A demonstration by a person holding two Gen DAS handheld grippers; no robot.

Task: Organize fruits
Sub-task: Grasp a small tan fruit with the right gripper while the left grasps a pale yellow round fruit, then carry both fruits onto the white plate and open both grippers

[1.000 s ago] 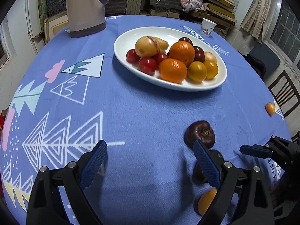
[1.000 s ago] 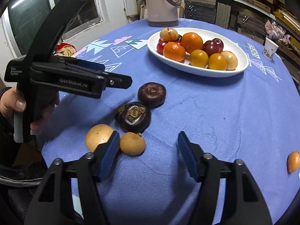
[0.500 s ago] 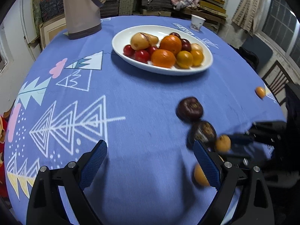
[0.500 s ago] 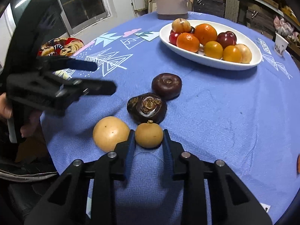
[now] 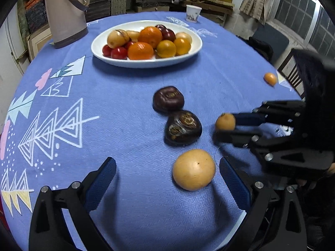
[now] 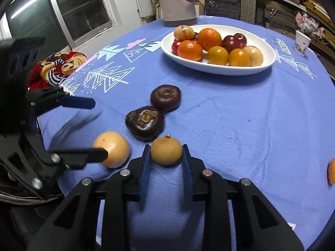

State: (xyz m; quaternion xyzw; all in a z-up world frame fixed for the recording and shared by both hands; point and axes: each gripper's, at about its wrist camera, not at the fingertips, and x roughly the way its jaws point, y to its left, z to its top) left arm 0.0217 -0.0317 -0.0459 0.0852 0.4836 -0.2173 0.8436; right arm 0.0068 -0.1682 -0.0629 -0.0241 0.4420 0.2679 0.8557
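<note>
Clenched on a small tan fruit (image 6: 166, 151), the right gripper (image 6: 166, 156) has both blue pads pressed against the fruit's sides, near the table's edge; in the left wrist view the same fruit (image 5: 225, 122) sits at the tips of that gripper (image 5: 227, 126). Released and spread wide, the left gripper (image 5: 167, 172) frames a larger yellow fruit (image 5: 194, 169), which lies on the blue tablecloth (image 5: 125, 108) between the pads, much closer to the right-hand pad; whether it touches that pad is unclear. In the right wrist view, 1 finger of the left gripper (image 6: 95, 129) crosses in front of this yellow fruit (image 6: 112, 149).

Just beyond both fruits lie 2 dark brown fruits: a wrinkled one (image 5: 183, 128) near the held fruit and a smoother one (image 5: 168, 99) behind it, the 2 touching or nearly so. Farther back, a white oval plate (image 5: 188, 52) holds oranges, red and yellow fruits. A tall beige jug (image 5: 66, 16) stands left of the plate, a paper cup (image 5: 193, 13) behind it. A small orange fruit (image 5: 270, 78) lies alone at the table's right edge.
</note>
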